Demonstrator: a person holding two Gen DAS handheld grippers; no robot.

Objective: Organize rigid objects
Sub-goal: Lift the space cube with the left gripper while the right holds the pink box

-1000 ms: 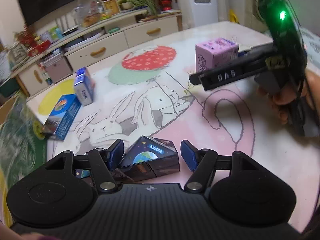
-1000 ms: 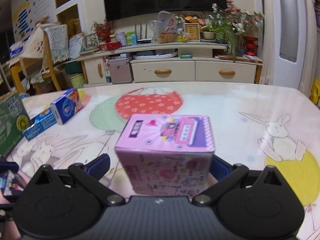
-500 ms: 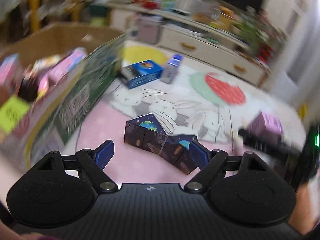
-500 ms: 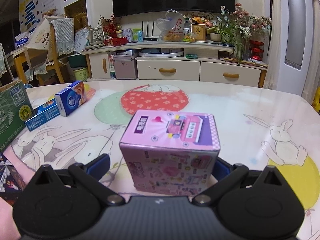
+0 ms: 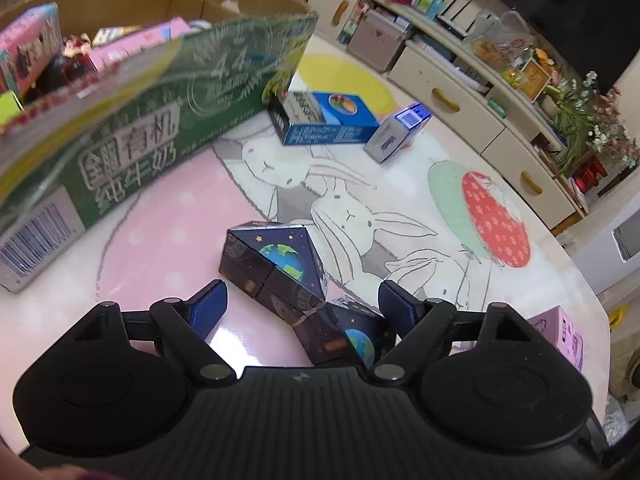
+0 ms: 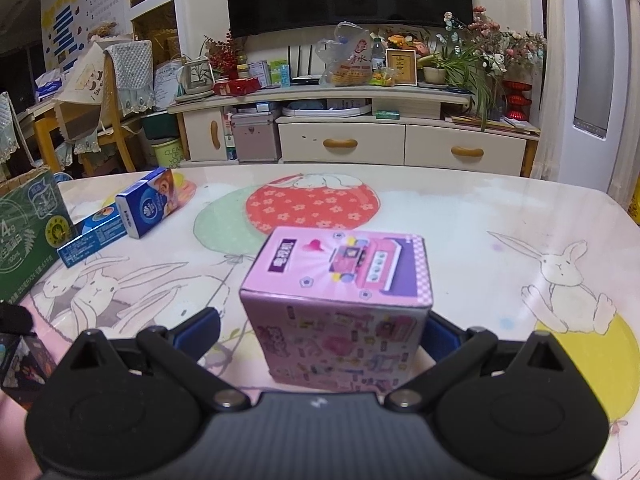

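A dark space-print folding cube toy [image 5: 280, 268] with Earth pictures lies on the table between the open jaws of my left gripper [image 5: 303, 304]; its edge also shows at the far left of the right wrist view [image 6: 22, 360]. A pink cube box [image 6: 340, 308] stands between the open jaws of my right gripper [image 6: 320, 332], close to the right finger. It also shows at the right edge of the left wrist view [image 5: 560, 336]. A green cardboard carton [image 5: 160, 120] holding several boxes stands at the left.
A blue flat box [image 5: 324, 120] and a small blue-white box [image 5: 396, 132] lie on the table beyond the carton, and also show in the right wrist view [image 6: 92, 236] [image 6: 148, 208]. A cabinet [image 6: 400, 148] with drawers stands behind the rabbit-print table [image 6: 480, 220].
My left gripper has swung left and lifted, so the carton is now in view and the space cube toy sits further forward. The right gripper has drawn back slightly from the pink box.
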